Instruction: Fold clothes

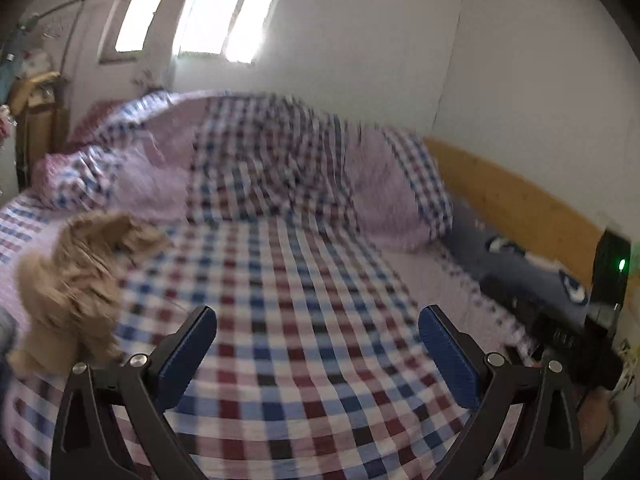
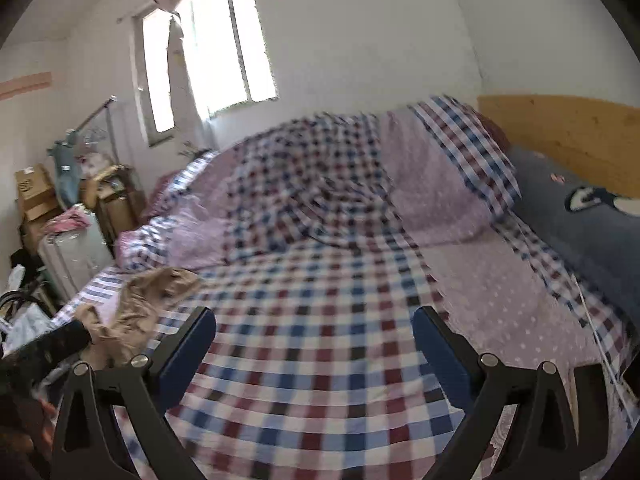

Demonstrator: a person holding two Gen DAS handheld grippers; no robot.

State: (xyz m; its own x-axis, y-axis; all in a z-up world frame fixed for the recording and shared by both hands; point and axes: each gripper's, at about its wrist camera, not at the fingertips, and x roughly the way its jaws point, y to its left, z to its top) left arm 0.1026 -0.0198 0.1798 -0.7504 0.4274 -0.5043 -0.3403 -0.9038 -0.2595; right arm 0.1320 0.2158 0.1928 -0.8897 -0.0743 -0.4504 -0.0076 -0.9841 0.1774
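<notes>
Fingers [image 1: 200, 344] spread, empty; tan garment [image 2: 148, 300] near bed edge [image 2: 86, 286].

One tan garment, two grippers, one bed.

One crumpled tan garment [image 1: 80, 280] lies on one checked bedsheet [image 1: 304, 320], with one heaped checked quilt [image 1: 256, 160] behind it. Two grippers appear: the left gripper [image 1: 318, 344] and the right gripper [image 2: 314, 344], each with two blue-padded fingers set apart. One blue pillow [image 2: 592, 224], one wooden headboard [image 2: 568, 136] and one window [image 2: 208, 52] show; the boxes at the room's edge are too cluttered to count.
</notes>
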